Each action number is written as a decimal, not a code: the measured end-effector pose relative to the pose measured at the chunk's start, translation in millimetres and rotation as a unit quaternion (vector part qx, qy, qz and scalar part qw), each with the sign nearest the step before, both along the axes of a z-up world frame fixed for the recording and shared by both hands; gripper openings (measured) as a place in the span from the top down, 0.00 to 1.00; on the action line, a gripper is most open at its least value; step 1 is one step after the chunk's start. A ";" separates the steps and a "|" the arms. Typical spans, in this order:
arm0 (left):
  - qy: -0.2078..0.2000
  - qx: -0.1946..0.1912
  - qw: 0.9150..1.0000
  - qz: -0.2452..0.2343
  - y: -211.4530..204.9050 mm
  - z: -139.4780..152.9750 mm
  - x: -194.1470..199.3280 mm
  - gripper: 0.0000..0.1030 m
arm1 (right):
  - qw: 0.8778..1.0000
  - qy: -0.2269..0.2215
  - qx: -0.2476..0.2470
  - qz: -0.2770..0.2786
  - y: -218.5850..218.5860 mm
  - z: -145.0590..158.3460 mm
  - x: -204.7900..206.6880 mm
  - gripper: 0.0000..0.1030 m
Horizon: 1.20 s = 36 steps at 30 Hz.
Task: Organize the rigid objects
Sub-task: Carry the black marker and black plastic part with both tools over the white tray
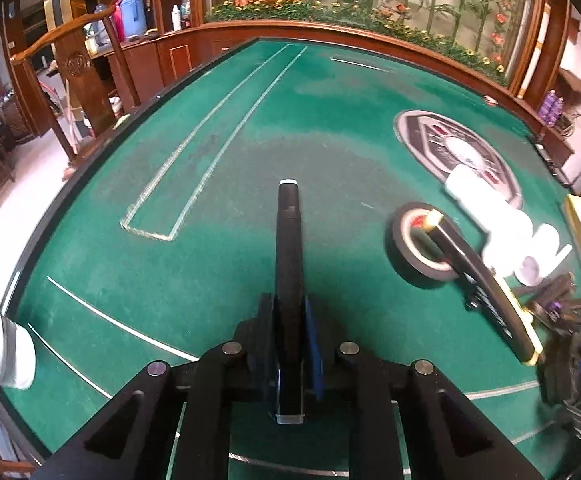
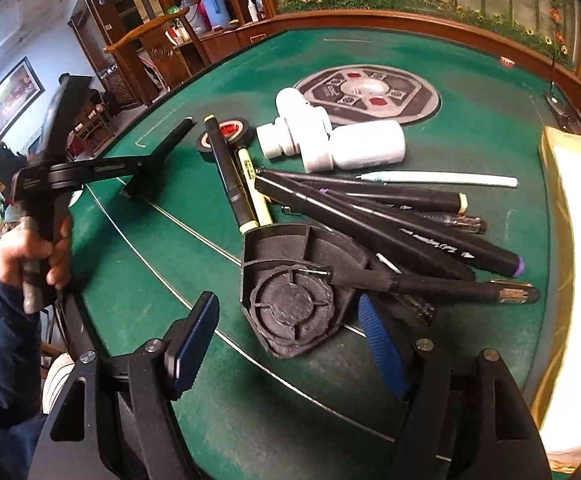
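The left claw point(image 1: 290, 344) is being kept narrow, clamped on a black marker point(image 1: 289, 248) that is running up the centre of the left wrist view, its pale tip pointing toward the upper middle of the frame over bare green surface point(image 1: 218, 288). The right claw point(image 2: 286, 344) is being held wide, with nothing pressed between its blue pads point(image 2: 382, 344); a black plastic casing point(image 2: 290, 292) is lying just ahead of and between them in the lower centre of the right wrist view.

Beyond the casing, a heap of pens and markers point(image 2: 390, 216) is seen crossing one another toward the right of the frame, with a white pen point(image 2: 442, 178) at its far edge. Farther up, a roll of black tape point(image 2: 230, 136) is lying under one end of a black-and-yellow marker point(image 2: 226, 176), and three white bottles point(image 2: 330, 140) are lying beside a round grey disc point(image 2: 370, 94). At the right edge a yellow box point(image 2: 562, 208) is partly seen.

Several risks are being judged from here. The casing is broad and partly resting on pens, so it could be pinched off-centre and twisted loose. Pens lying across its edge could be dragged along or rolled off the surface. The held marker, gripped near one end, could be tipped if knocked against anything.
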<state>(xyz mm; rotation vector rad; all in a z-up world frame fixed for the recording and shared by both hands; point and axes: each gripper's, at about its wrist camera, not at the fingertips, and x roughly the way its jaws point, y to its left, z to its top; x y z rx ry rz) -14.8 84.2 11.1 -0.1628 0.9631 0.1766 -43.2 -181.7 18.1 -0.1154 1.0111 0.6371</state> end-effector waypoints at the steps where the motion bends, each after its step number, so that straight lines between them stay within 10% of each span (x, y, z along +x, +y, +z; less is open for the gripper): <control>1: -0.001 -0.001 1.000 -0.001 -1.1 0.2 -3.3 0.85 | 1.000 0.000 -0.002 -0.005 0.8 -2.1 1.3 0.38; 36: -0.077 -0.034 0.995 -0.062 -44.8 53.8 -48.4 0.86 | 0.992 -0.017 0.106 0.060 12.0 31.9 -26.6 0.45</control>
